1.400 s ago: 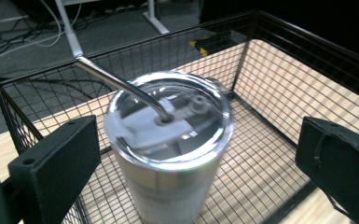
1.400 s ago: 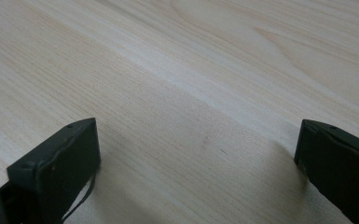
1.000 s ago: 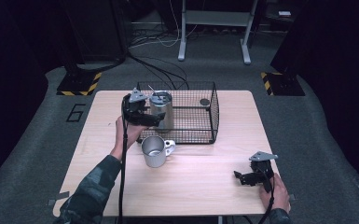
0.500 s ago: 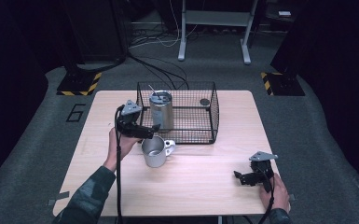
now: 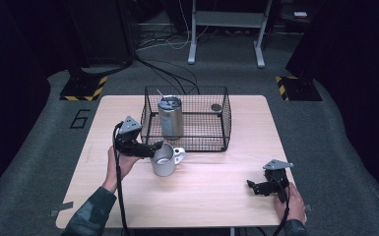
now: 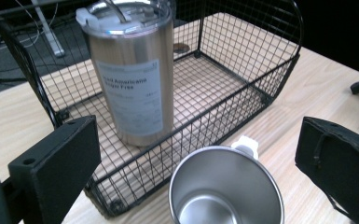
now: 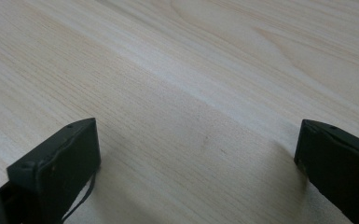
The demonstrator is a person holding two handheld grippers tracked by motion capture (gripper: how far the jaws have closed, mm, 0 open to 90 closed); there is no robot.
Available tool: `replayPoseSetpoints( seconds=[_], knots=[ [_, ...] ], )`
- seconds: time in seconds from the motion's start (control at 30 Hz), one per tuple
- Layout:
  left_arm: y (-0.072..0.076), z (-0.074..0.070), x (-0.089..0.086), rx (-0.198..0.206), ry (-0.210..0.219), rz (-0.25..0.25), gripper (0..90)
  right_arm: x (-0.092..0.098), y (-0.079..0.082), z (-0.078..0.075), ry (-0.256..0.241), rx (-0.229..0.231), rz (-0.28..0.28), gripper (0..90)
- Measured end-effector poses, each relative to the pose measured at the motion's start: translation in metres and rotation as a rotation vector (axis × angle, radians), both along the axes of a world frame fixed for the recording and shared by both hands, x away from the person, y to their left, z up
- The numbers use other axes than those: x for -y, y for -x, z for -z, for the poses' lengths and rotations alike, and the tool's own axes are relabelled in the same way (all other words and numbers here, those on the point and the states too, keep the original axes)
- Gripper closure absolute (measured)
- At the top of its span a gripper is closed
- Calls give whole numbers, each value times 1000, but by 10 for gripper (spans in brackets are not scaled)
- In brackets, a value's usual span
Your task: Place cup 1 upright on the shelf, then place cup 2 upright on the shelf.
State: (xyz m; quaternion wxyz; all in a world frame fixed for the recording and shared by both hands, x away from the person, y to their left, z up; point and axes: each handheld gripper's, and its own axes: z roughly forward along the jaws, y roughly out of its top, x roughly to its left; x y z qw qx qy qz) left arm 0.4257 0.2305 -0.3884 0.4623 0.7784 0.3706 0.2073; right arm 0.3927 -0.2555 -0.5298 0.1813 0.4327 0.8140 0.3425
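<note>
Wire basket (image 5: 221, 123) set on the tabletop (image 5: 216, 177); lidded steel tumbler (image 5: 170, 117) stood upright inside, at its left end. Empty steel mug (image 5: 163, 160) placed just outside the basket's front. Left gripper (image 5: 150, 149) held beside the mug, jaws open. Right gripper (image 5: 254, 187) rested near the tabletop's front right, jaws open, nothing held.

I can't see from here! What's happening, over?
Both hand-held grippers open: left by mug, right idle. Tumbler upright in basket.
</note>
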Motion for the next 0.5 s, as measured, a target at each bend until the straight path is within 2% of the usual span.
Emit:
replayPoseSetpoints(
  seconds=[0.23, 0.37, 0.5],
  knots=[
    [5, 11, 0, -22, 6, 2, 2, 0, 0, 0, 0, 0, 0, 0],
    [8, 16, 1, -30, -7, 6, 2, 0, 0, 0, -1, -1, 0, 0],
    [11, 25, 6, -25, -7, 2, 2, 0, 0, 0, 0, 0, 0, 0]
  ],
)
